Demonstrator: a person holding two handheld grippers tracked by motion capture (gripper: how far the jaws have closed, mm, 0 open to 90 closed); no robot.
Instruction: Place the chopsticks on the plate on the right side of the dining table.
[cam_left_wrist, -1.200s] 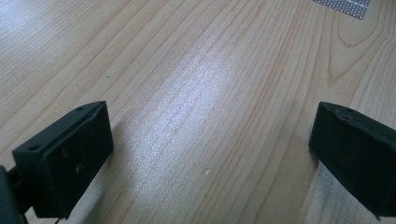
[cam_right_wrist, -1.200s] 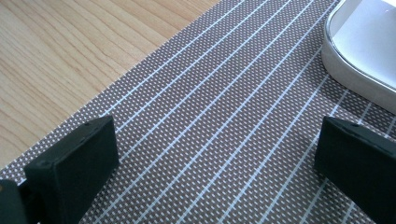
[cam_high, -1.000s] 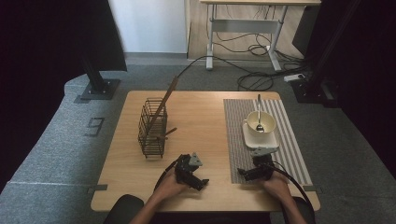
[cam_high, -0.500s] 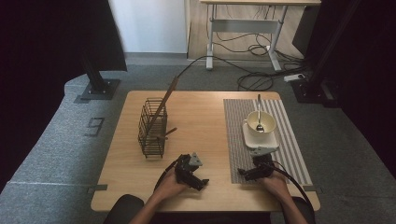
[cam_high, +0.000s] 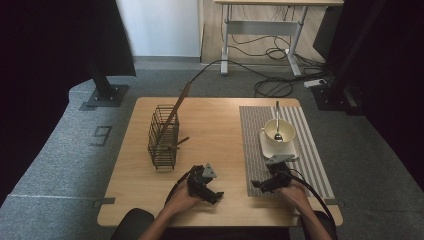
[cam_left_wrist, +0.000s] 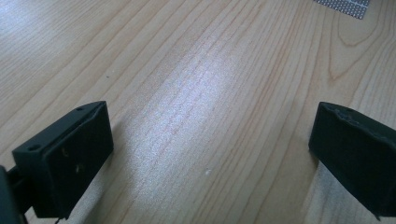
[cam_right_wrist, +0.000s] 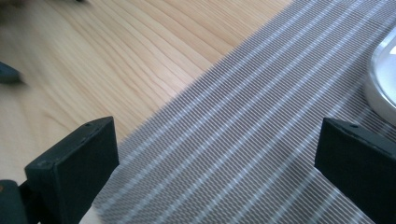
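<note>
Looking down at the wooden table, I've got both grippers parked near its front edge. Left gripper sits on bare wood, front and a bit right of the wire basket; in the left gripper view its jaws are spread wide with nothing between them, just wood grain and a corner of the striped placemat at the top. Right gripper rests at the front left corner of that grey striped placemat, jaws also wide apart and holding nothing; in the right gripper view they straddle the mat's weave, with the rim of the white saucer peeking in at the right edge. On the mat, just behind the right gripper, there's a white cup sitting on the saucer, and a metal spoon stands in the cup with its handle leaning toward the far side of the table. The basket has a long wooden stick leaning out of it toward the back, plus a shorter wooden piece poking out its right side. Both hands are wrapped around the gripper bodies; cup and basket are well apart.
</note>
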